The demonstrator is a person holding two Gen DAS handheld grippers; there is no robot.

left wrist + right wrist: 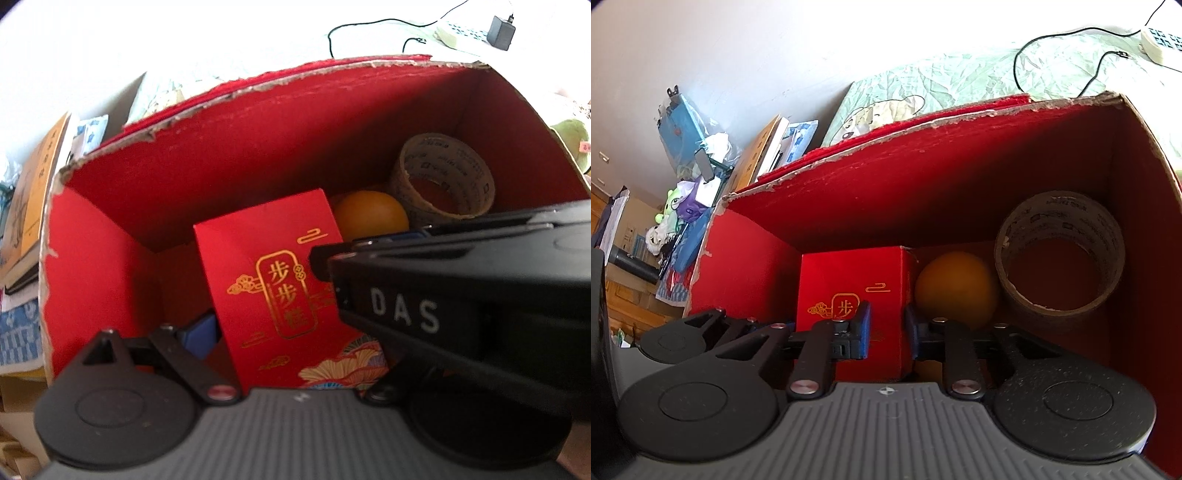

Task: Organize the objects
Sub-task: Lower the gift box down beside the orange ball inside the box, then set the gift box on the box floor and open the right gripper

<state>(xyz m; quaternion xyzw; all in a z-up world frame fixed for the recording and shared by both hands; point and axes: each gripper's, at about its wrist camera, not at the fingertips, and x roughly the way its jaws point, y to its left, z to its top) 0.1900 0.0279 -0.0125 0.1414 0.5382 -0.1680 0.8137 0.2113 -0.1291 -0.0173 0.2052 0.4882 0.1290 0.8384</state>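
A large red cardboard box [258,147] [923,177] stands open with torn rims. Inside it are a small red box with gold characters [266,258] [849,280], an orange [369,218] [955,291] and a roll of brown tape [436,146] [1052,214]. My left gripper [284,325] stands wide around the small red box, its left pad [195,332] against the box's left edge. Its other finger is hidden behind my right gripper [321,262]. In the right wrist view my right gripper [886,328] has a narrow gap over the small box's right corner; whether the pads press is unclear.
Books [33,192] are stacked left of the large box. Behind it lies a green patterned cloth [960,81] with a black cable, an adapter [500,31] and a power strip [1160,44]. Bags and toys [687,177] are piled at the far left.
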